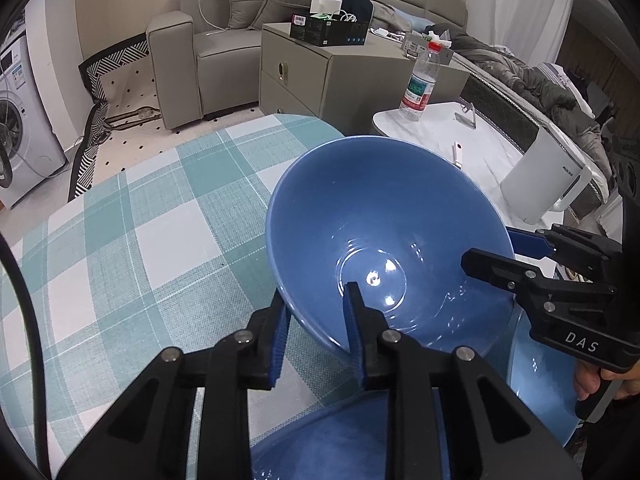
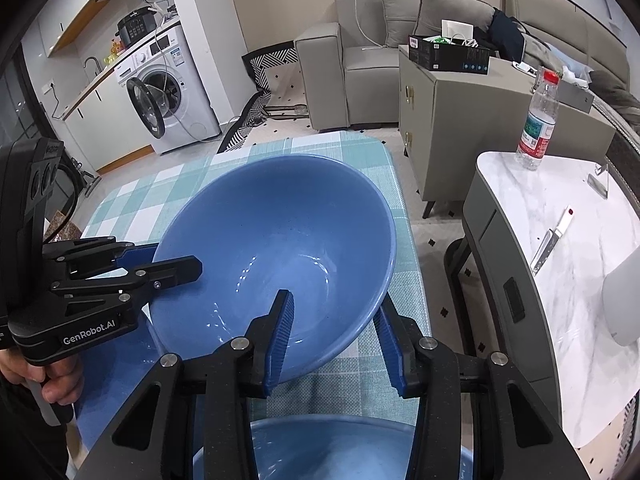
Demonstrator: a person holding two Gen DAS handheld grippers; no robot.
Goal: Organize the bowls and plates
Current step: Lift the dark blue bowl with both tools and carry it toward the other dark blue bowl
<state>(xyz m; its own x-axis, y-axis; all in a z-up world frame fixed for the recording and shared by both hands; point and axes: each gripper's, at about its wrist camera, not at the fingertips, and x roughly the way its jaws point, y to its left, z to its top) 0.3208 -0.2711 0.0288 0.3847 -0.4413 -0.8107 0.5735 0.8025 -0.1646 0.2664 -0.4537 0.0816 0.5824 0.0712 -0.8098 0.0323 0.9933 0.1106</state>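
A large blue bowl (image 1: 384,216) is held tilted above the checked tablecloth (image 1: 132,240). My left gripper (image 1: 316,336) straddles its near rim, one finger inside and one outside, and grips it. My right gripper (image 2: 332,336) straddles the bowl's (image 2: 280,240) opposite rim the same way; it shows from the side in the left wrist view (image 1: 516,256). The left gripper shows at the left of the right wrist view (image 2: 160,264). Under the bowl lie a light blue plate (image 1: 540,392) and another blue dish (image 1: 320,448), also seen in the right wrist view (image 2: 332,448).
A white marble side table (image 2: 552,248) stands to the right with a water bottle (image 2: 538,120), a knife (image 2: 550,240) and a white appliance (image 1: 540,180). A grey cabinet (image 1: 320,68), sofa and washing machine (image 2: 160,92) stand beyond.
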